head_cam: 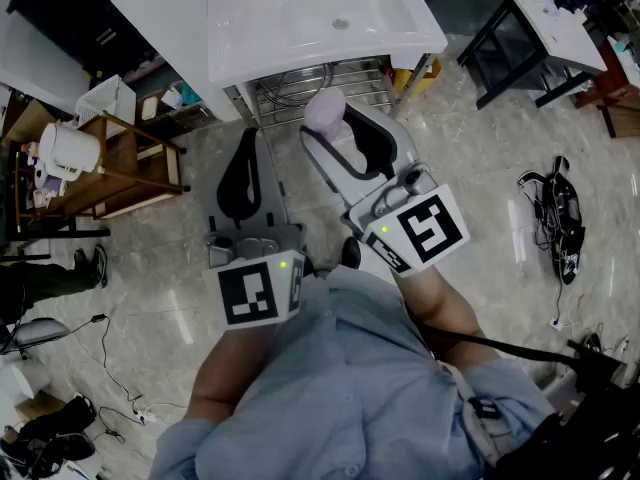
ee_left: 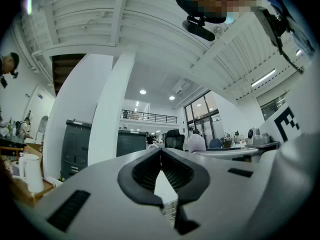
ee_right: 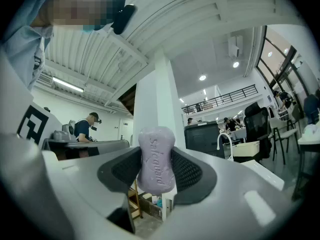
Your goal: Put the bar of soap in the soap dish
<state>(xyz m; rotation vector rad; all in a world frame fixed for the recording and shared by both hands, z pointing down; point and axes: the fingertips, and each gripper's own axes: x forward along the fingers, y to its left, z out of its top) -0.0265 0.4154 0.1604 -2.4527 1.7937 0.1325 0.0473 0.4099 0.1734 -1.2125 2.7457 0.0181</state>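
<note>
bar of soap: embossed "Safeguard" | right hand-held gripper clamped on it | left hand-held gripper jaws together

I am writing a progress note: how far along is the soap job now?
Done: the bar of soap is picked up, clamped in the right hand-held gripper. In hand: it is held in the air near the white sink. Left: setting it into its dish, which I cannot pick out here. The left hand-held gripper is shut, empty.
</note>
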